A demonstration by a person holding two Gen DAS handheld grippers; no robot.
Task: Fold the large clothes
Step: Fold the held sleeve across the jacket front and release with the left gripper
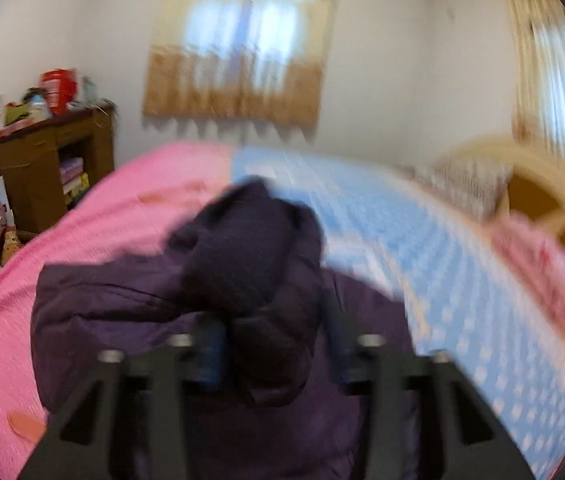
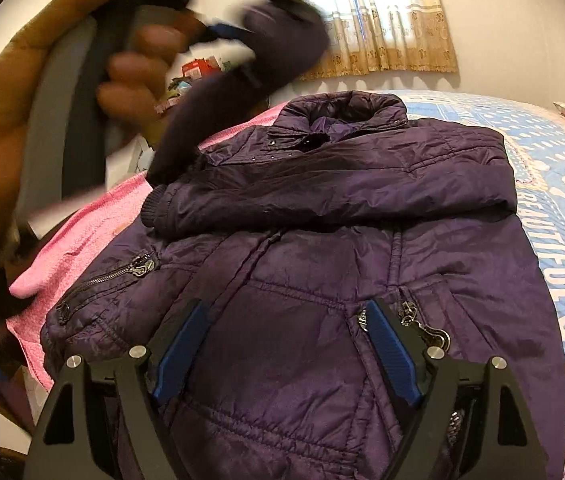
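A dark purple quilted jacket (image 2: 322,240) lies front up on the bed, collar at the far end, one sleeve folded across its chest. My left gripper (image 1: 270,332) holds the other sleeve's ribbed cuff (image 1: 242,248) between its fingers and lifts it above the jacket body (image 1: 122,312); this view is blurred. In the right wrist view that gripper (image 2: 222,32) and the raised sleeve (image 2: 274,48) show at the upper left, with the person's hand. My right gripper (image 2: 286,312) is open and empty, low over the jacket's hem between two pocket zippers.
The bed carries a pink blanket (image 1: 102,208) on the left and a blue patterned quilt (image 2: 562,200) on the right. A brown cabinet (image 1: 46,160) with clutter stands at the far left. Pillows and a wooden headboard (image 1: 554,200) are at the right. Curtained windows are behind.
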